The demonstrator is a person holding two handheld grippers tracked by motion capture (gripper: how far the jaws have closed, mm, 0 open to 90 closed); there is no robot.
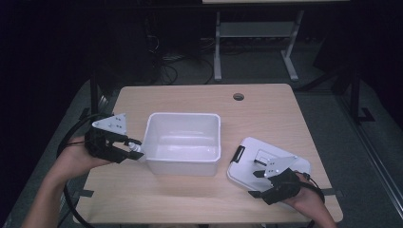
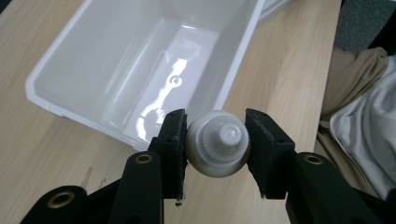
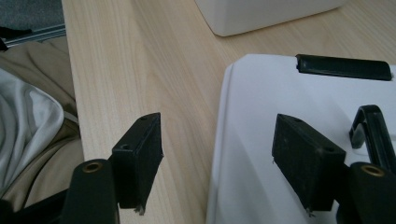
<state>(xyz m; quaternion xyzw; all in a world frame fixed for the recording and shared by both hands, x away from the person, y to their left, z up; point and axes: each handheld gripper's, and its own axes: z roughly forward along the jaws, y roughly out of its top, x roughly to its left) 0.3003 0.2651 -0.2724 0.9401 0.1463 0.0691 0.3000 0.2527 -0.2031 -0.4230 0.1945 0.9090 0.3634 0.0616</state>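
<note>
My left gripper (image 1: 134, 151) is shut on a small white round bottle (image 2: 218, 149), whose ribbed cap and nozzle face the camera. The bottle (image 1: 136, 148) hangs just outside the left wall of an empty white plastic bin (image 1: 183, 115). From the left gripper view (image 2: 217, 135), the bin (image 2: 93, 60) lies just beyond the jaws. My right gripper (image 1: 257, 171) stands open over the white lid (image 1: 244, 164) at the table's front right. Its jaws (image 3: 217, 135) straddle the lid's (image 3: 280, 98) near edge without pressing on it.
The lid carries a black latch (image 3: 343, 66) and a black handle (image 3: 371, 123). The wooden table (image 1: 190, 199) has a cable hole (image 1: 238, 96) at the back. Black cables trail off the left side. A person's clothing (image 3: 28, 121) lies past the front edge.
</note>
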